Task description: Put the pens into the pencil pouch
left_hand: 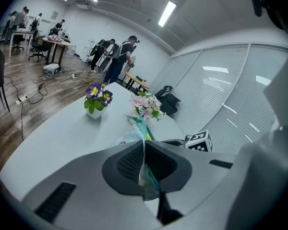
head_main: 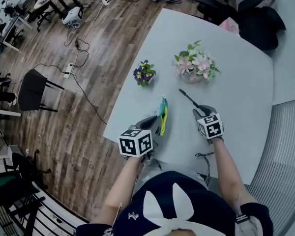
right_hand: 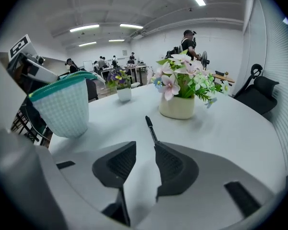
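Pencil pouch (head_main: 162, 115) pinched in left hand-held gripper (left_hand: 144, 151) (pen (head_main: 189, 98) outside).

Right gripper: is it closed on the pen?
No, the right gripper's jaws stand apart, and the black pen lies on the table just ahead of them.

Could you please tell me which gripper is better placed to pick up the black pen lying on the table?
The right gripper: its jaws are open, with the pen lying just ahead of them. The left gripper is shut on the pouch.
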`<state>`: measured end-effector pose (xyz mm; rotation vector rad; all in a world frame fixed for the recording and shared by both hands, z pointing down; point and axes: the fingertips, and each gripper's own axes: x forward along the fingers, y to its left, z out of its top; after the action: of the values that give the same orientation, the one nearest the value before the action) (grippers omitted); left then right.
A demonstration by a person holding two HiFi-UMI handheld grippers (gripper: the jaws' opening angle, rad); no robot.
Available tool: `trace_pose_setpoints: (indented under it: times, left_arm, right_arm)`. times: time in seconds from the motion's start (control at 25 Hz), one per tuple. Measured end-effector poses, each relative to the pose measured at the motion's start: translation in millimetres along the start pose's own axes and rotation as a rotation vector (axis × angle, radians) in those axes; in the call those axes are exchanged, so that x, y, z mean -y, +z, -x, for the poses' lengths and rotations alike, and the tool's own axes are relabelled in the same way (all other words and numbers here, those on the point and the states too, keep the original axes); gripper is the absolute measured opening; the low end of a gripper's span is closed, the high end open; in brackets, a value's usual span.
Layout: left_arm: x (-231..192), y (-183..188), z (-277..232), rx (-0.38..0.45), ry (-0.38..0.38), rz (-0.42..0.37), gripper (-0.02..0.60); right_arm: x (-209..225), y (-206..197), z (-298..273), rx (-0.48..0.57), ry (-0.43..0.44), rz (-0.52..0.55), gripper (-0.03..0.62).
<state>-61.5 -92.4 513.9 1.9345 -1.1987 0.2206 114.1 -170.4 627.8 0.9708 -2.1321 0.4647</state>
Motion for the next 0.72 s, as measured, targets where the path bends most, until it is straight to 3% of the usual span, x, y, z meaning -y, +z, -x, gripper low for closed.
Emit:
trace_pose_setpoints:
  times: [0.52, 0.72]
  left_arm:
    - [-1.1, 4.0, -5.2, 0.002, -0.008, 0.011, 0.031]
    - [-1.3, 4.4, -7.2, 0.0, -0.01, 0.016, 0.031]
  right_arm:
    - [31.8, -33.3, -40.9, -0.149, -0.048, 0.013, 0.13]
    - [35.3, -39.3, -46.0, -0.162, -0.041, 0.007, 0.13]
